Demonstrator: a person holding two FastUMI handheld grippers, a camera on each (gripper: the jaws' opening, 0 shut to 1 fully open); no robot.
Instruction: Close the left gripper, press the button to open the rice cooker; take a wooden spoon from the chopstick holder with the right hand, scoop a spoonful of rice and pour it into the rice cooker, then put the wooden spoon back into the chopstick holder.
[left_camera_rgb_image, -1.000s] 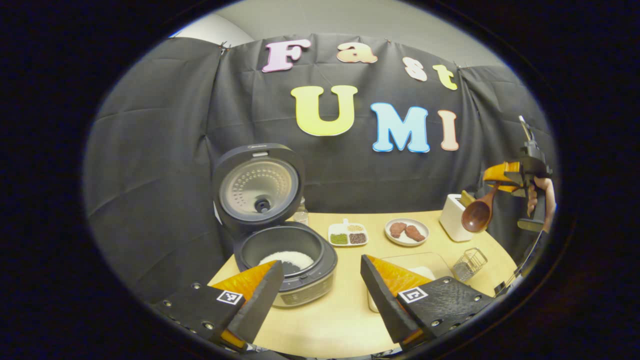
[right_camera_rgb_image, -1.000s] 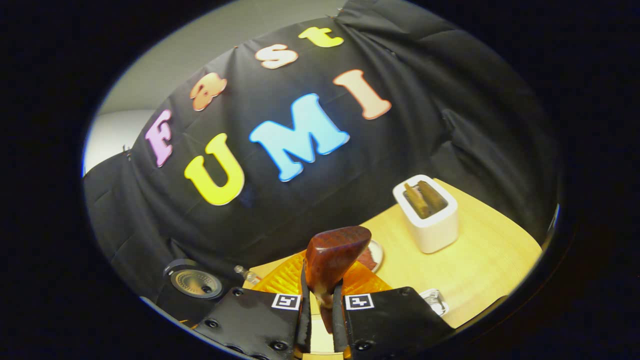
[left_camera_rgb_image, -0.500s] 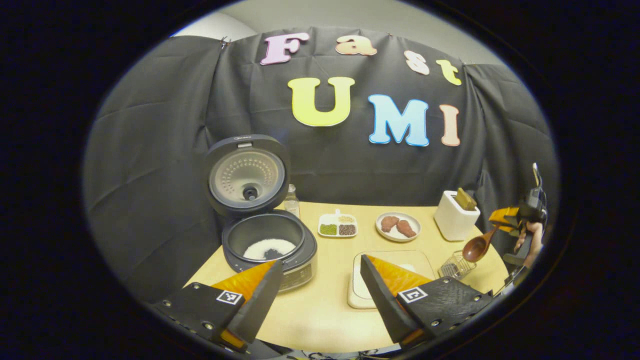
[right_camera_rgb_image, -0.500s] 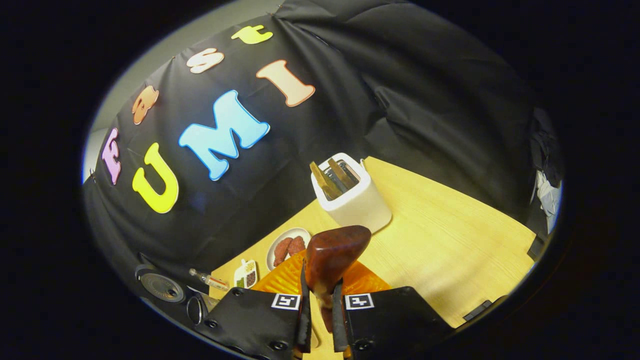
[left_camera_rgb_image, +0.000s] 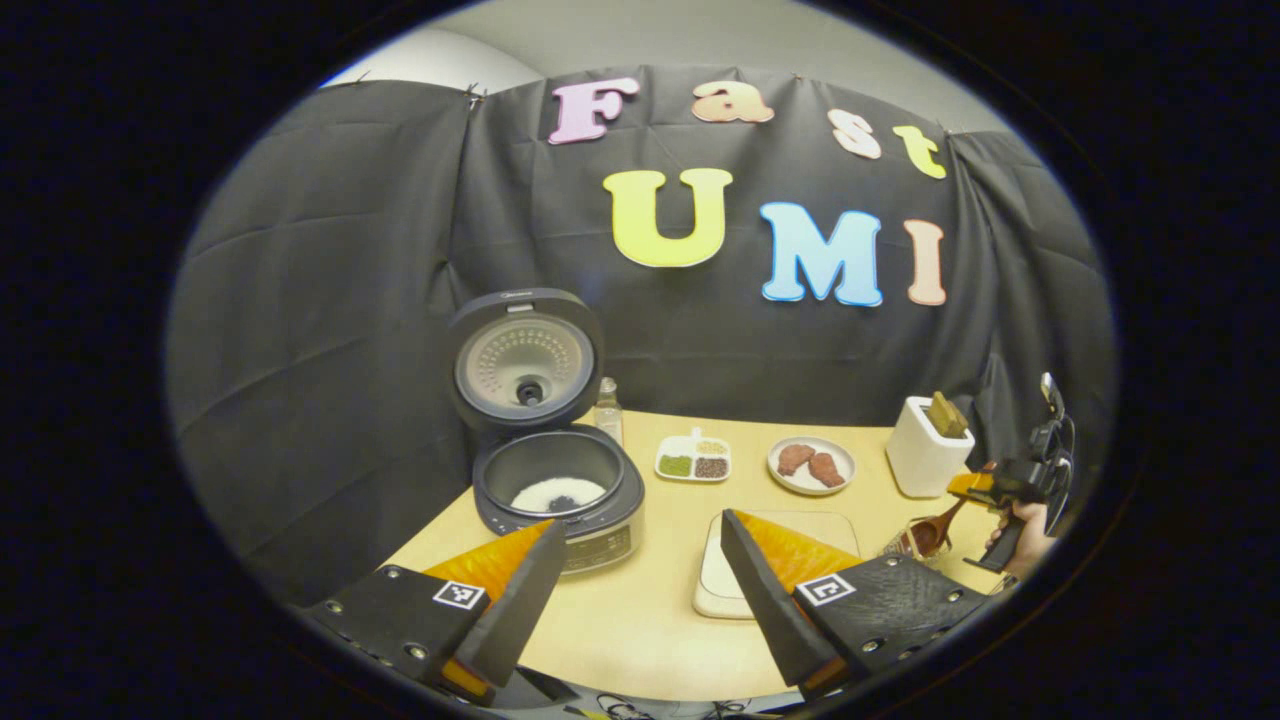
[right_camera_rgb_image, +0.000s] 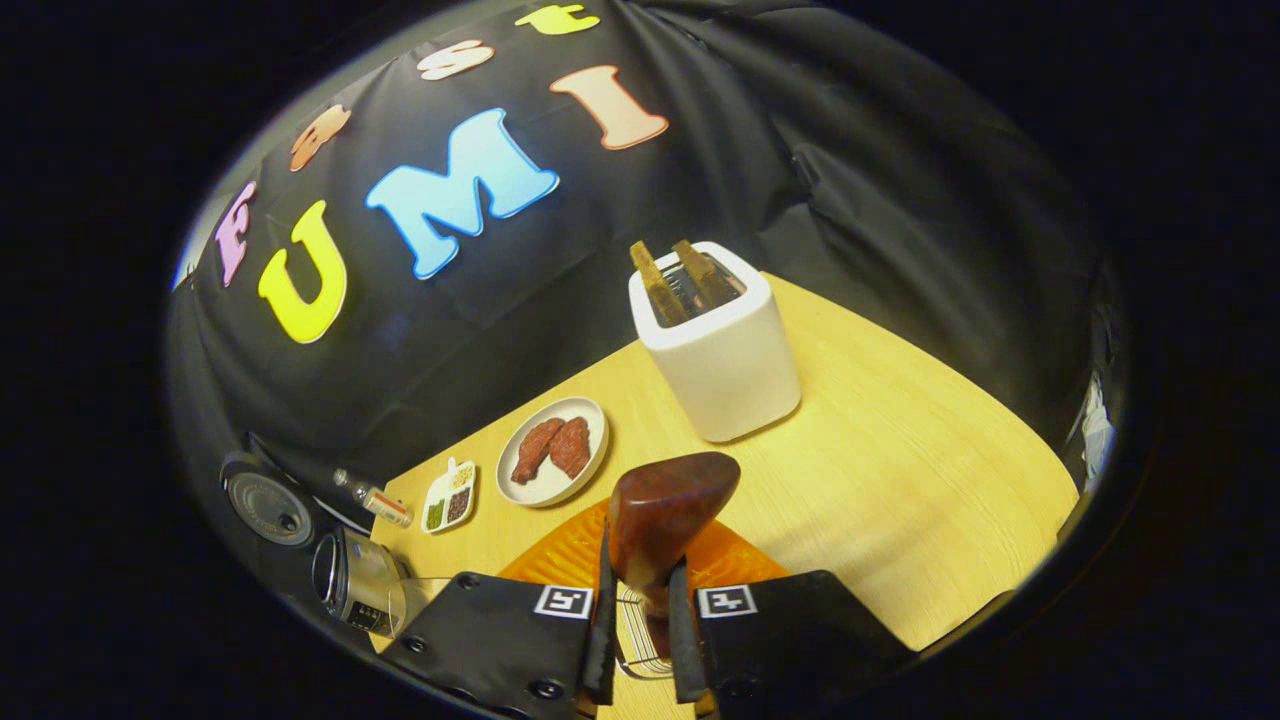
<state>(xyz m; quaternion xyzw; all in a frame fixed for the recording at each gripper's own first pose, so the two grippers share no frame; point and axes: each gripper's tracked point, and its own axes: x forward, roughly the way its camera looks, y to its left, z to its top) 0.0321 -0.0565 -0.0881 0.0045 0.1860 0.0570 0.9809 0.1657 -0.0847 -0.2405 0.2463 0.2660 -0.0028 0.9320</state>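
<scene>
wooden table (left_camera_rgb_image: 640, 620) held rice cooker (left_camera_rgb_image: 556, 495) left of centre, lid up, rice inside. left gripper (left_camera_rgb_image: 640, 590) gaped wide; right gripper (right_camera_rgb_image: 636, 640) clamped wooden spoon (right_camera_rgb_image: 660, 510).

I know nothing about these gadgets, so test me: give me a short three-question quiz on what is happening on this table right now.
1. True or false: the rice cooker has its lid shut.
2. What does the right hand-held gripper hold? A) a bottle B) the wooden spoon C) a plate
3. Fill in: the white chopstick holder stands on the ____ table.

Key
1. False: the lid stands open, with white rice in the pot.
2. B: both fingers press on its handle. The left hand-held gripper is open and holds nothing.
3. Wooden.
</scene>
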